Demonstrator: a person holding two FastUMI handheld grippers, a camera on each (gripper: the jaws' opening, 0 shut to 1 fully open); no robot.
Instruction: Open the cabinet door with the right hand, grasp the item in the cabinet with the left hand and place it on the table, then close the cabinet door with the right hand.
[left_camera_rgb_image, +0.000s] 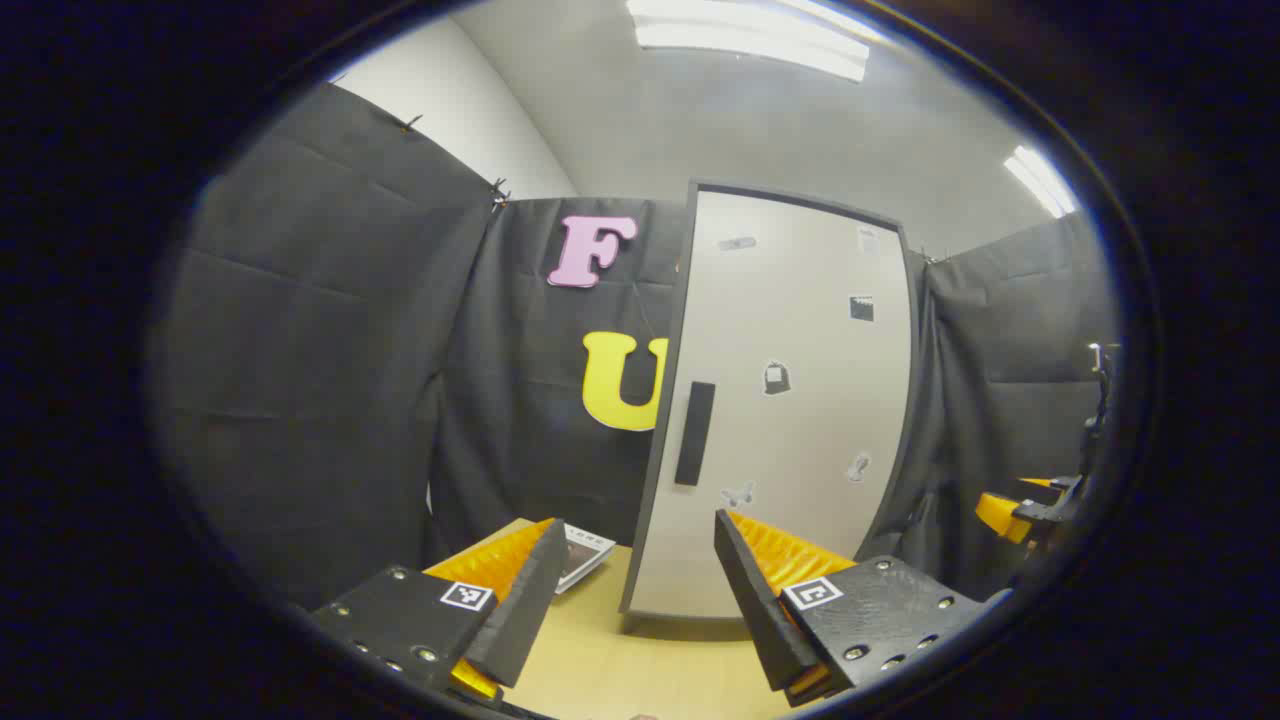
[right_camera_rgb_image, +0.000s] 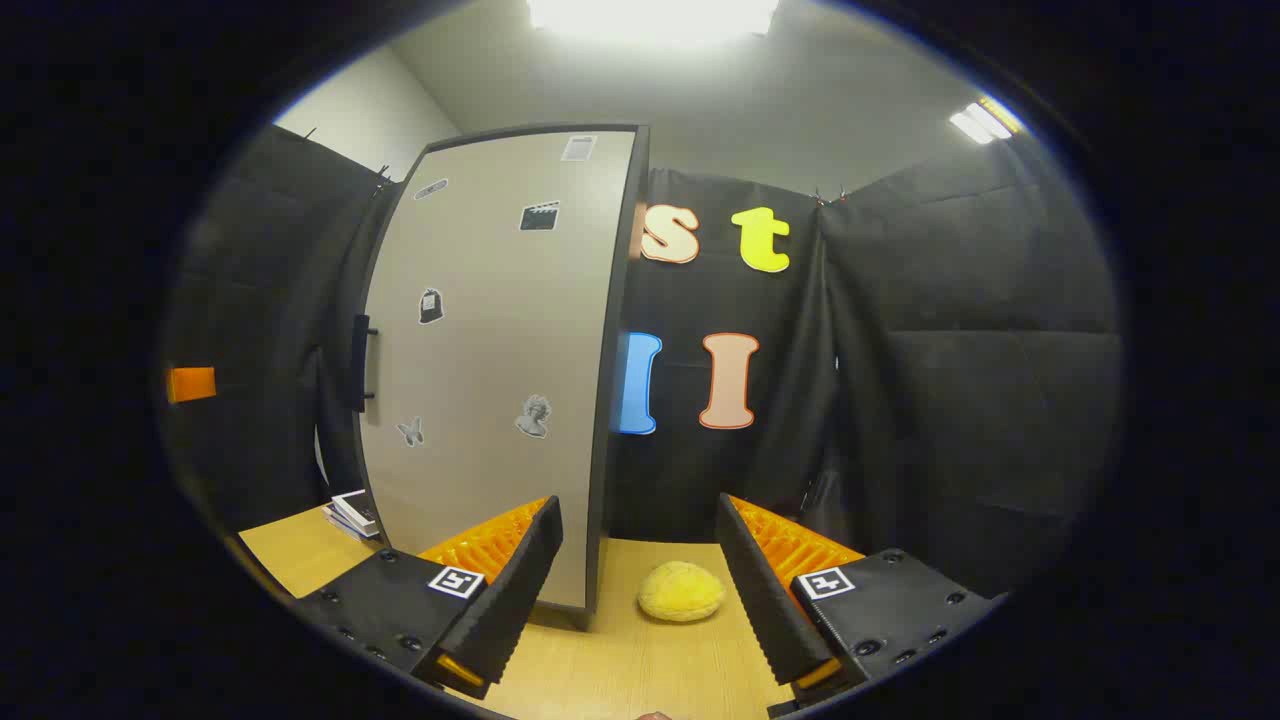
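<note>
left gripper view: left gripper (left_camera_rgb_image: 634, 590) fingers wide apart, empty; right gripper (right_camera_rgb_image: 638, 585) likewise.

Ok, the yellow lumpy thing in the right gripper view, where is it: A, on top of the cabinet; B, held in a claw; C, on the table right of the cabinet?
C: the yellow lumpy thing lies on the table just right of the cabinet, ahead of the open right claw.

Shut cabinet door (left_camera_rgb_image: 790, 400) blocks the front; table (right_camera_rgb_image: 640, 670) before it lies bare.
</note>
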